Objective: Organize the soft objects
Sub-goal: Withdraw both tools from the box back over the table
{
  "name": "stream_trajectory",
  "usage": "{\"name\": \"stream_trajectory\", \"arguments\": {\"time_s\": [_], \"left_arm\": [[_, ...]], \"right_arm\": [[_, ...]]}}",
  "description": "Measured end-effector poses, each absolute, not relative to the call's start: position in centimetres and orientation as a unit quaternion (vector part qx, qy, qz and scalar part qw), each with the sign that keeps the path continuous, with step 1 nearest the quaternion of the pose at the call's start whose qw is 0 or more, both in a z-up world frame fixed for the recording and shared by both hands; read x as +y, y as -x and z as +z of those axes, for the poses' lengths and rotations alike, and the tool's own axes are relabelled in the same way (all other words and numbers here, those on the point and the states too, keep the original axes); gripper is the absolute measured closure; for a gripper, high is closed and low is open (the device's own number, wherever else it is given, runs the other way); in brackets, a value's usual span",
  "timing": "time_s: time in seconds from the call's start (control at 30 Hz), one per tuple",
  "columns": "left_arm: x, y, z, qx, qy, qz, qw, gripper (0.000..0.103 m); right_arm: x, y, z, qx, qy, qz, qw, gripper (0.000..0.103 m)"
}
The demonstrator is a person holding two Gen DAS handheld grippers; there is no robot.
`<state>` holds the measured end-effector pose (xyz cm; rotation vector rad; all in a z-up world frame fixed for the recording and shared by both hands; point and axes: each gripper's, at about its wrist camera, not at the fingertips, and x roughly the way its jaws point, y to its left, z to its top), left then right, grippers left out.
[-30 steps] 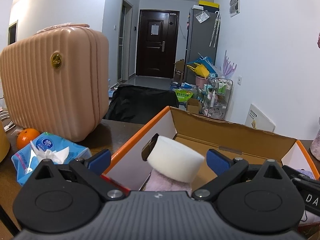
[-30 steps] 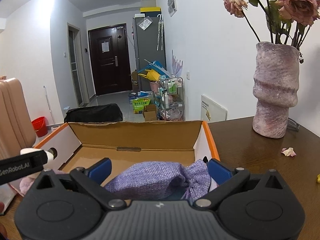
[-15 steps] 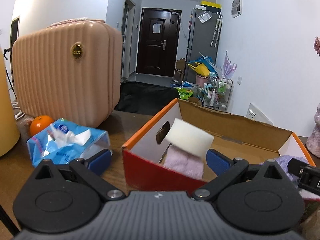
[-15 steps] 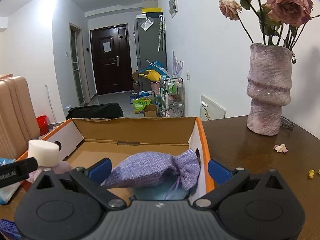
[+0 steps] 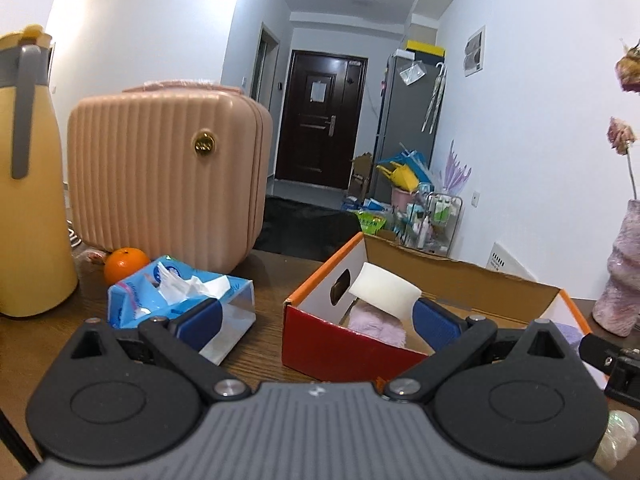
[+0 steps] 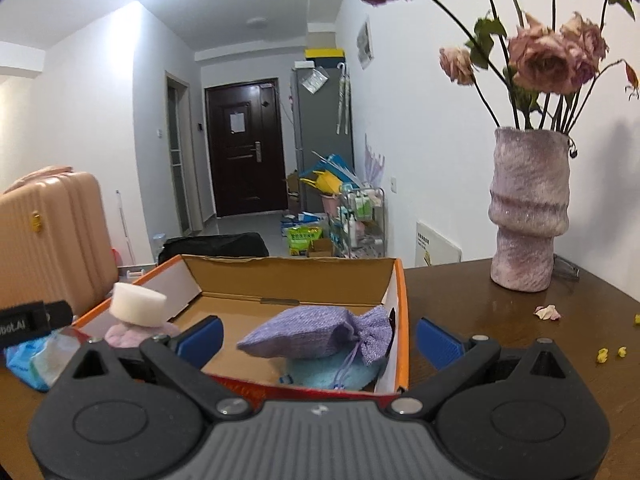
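Box: the cardboard box (image 6: 394,300) sits on the wooden table (image 6: 480,300), lid off, at 12 o'clock from both grippers
Already in: the white sponge (image 5: 385,294) lies tilted on a pink fluffy cloth (image 5: 376,325) at the box's 9 o'clock end; the purple drawstring pouch (image 6: 320,332) rests on a light blue soft item (image 6: 336,372) at its 3 o'clock end
Left gripper (image 5: 316,322): released, fingers spread wide and holding nothing; its right pad overlaps the sponge in view, though I cannot tell if they touch
Right gripper (image 6: 318,342): also spread and empty, short of the box's near wall
Still out: the tissue pack (image 5: 180,300) at 10 o'clock of the left gripper, beside the orange (image 5: 126,264) (soft, so perhaps next)
Progress: by my judgement mostly done; four soft things boxed, one candidate left
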<state>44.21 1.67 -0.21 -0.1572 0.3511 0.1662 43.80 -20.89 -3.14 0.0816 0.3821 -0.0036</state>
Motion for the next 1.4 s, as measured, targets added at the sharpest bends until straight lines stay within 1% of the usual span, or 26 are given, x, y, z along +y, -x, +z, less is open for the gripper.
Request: {"name": "stream_trajectory", "arguments": {"time_s": [0.27,0.8,1.03,1.3,1.4], "left_arm": [[2.1,-41.0,0.6,0.167,0.074,0.073,0.981,0.0],[2.1,-34.4,0.2,0.167,0.044,0.061,0.983,0.0],[1.6,-31.6,-0.1,0.166,0.028,0.053,0.984,0.0],[1.4,-29.4,-0.2,0.166,0.022,0.052,0.984,0.0],[1.6,-29.1,-0.2,0.167,0.024,0.057,0.984,0.0]], "right_arm": [[-20.8,-40.2,-2.7,0.178,-0.031,0.018,0.983,0.0],[-20.4,-32.9,-2.7,0.159,0.006,0.046,0.986,0.0],[-21.2,-30.0,-2.5,0.145,0.004,0.052,0.988,0.0],[-21.6,-28.2,-1.9,0.117,0.0,0.065,0.991,0.0],[-21.3,-28.6,-1.3,0.121,0.008,0.072,0.99,0.0]]}}
